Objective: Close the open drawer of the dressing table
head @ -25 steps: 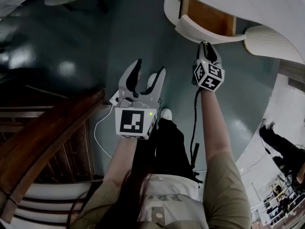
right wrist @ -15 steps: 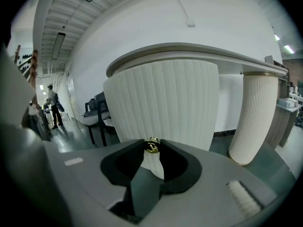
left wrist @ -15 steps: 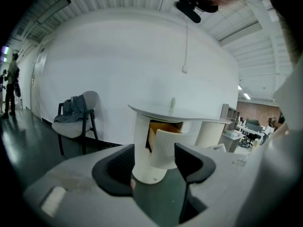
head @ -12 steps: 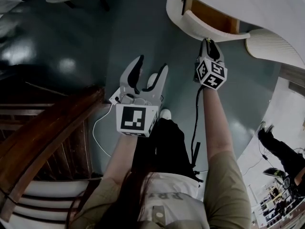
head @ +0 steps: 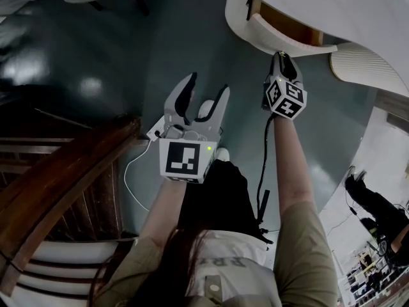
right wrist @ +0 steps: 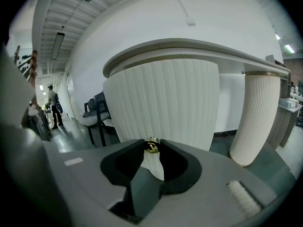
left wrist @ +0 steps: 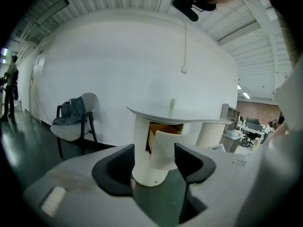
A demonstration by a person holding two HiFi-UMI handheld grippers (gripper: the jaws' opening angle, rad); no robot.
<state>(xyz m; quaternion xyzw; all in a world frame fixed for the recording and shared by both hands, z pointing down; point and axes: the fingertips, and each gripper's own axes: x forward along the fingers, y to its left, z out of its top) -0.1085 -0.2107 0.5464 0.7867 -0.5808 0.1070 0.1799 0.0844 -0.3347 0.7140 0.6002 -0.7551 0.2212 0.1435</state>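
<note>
The white dressing table [head: 332, 5] fills the upper right of the head view. Its curved ribbed drawer [head: 281, 37] stands out from the body, with a strip of wood inside showing. My right gripper [head: 282, 59] is at the drawer front. In the right gripper view its tips [right wrist: 152, 148] are shut on the drawer's small gold knob [right wrist: 152, 145], with the ribbed drawer front [right wrist: 165, 98] right behind. My left gripper [head: 203, 101] hangs open over the floor, well short of the table. Between its jaws [left wrist: 154, 162] the left gripper view shows the table and the open drawer [left wrist: 166, 148] further off.
A dark wooden railing [head: 64, 178] runs along the left of the head view. A ribbed white column [head: 364, 62] stands right of the drawer. A chair with clothing [left wrist: 75, 122] stands left of the table. A cable [head: 263, 158] hangs along my right arm. A person [right wrist: 53, 105] stands far off.
My right gripper has moved a little towards the table with the knob, and the drawer has gone in slightly, so less wood shows. The left gripper has barely shifted.
</note>
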